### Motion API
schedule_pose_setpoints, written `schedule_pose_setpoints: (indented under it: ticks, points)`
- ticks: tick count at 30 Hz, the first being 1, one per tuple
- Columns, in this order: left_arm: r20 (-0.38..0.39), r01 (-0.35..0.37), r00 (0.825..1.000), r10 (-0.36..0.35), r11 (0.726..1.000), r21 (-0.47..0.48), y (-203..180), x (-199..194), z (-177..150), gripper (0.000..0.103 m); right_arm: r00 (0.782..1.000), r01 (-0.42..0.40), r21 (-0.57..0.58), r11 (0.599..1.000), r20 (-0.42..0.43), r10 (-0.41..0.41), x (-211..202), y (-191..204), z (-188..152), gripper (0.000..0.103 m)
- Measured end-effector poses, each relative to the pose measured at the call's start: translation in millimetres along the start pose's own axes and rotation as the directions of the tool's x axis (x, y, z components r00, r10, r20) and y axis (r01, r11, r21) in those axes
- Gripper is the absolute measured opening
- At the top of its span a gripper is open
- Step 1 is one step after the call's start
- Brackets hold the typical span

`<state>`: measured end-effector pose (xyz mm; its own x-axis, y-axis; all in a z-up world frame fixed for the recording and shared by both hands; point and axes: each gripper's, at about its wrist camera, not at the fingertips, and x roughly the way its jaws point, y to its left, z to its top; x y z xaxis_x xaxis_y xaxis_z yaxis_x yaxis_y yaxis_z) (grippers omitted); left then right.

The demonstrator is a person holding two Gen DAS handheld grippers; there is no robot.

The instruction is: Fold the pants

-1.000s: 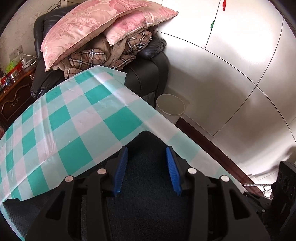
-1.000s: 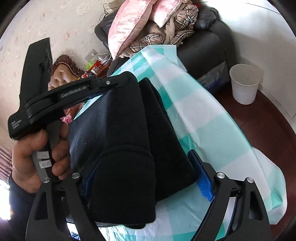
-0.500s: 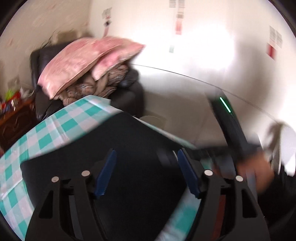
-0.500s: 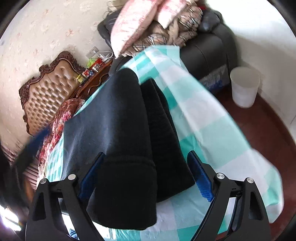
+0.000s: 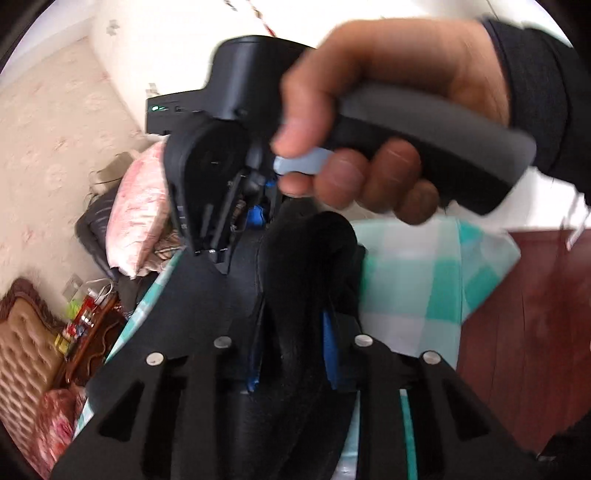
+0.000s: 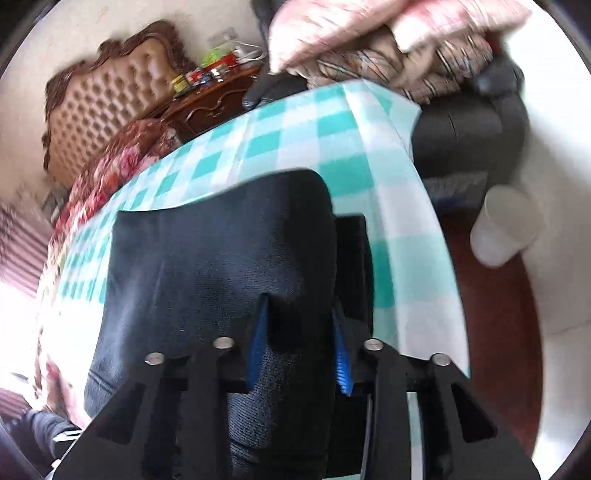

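Note:
The black pants point(image 6: 221, 251) lie folded on a teal-and-white checked tablecloth point(image 6: 295, 147). In the right wrist view my right gripper point(image 6: 299, 347) has its blue pads point(image 6: 258, 343) closing on a thick fold at the pants' near edge, and the cloth is pinched between them. In the left wrist view my left gripper point(image 5: 291, 350) is closing too, with a raised bunch of the pants point(image 5: 306, 258) squeezed between its pads. Just beyond it a hand point(image 5: 388, 122) holds my right gripper point(image 5: 255, 216), tips down into the same fabric.
A white bin point(image 6: 506, 229) stands on the dark wood floor to the right. A black armchair point(image 6: 472, 136) piled with pink pillows point(image 6: 351, 26) and plaid blankets sits past the table's far corner. A tufted headboard point(image 6: 103, 110) and a cluttered nightstand point(image 6: 214, 99) are at back left.
Both grippers stood wide around the pants and have now narrowed onto the fabric. The left gripper swung across and rolled, ending close beside the right one. The right gripper rose a little.

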<state>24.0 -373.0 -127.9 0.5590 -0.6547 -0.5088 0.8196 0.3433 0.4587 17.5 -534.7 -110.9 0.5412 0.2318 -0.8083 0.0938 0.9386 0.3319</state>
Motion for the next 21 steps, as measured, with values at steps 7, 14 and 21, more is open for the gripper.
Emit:
schedule_pose_setpoints:
  ticks: [7, 14, 21]
  points:
    - [-0.009, -0.015, 1.000, 0.015, 1.000, -0.019, 5.4, 12.5, 7.0, 0.026, 0.997, 0.083, -0.031, 0.996, 0.003, -0.083, 7.9, 6.0, 8.0, 0.026]
    - [-0.015, 0.081, 0.997, -0.082, 0.995, -0.052, -1.7, 16.5, -2.4, 0.042, 0.992, 0.127, -0.013, 0.992, 0.026, -0.127, 19.8, -5.4, -18.3, 0.027]
    - [0.116, 0.189, 0.981, -0.153, 0.877, -0.441, 76.2, -30.7, -13.4, 0.035, 0.981, 0.187, -0.046, 0.981, 0.061, -0.185, 18.4, 0.8, -23.9, 0.028]
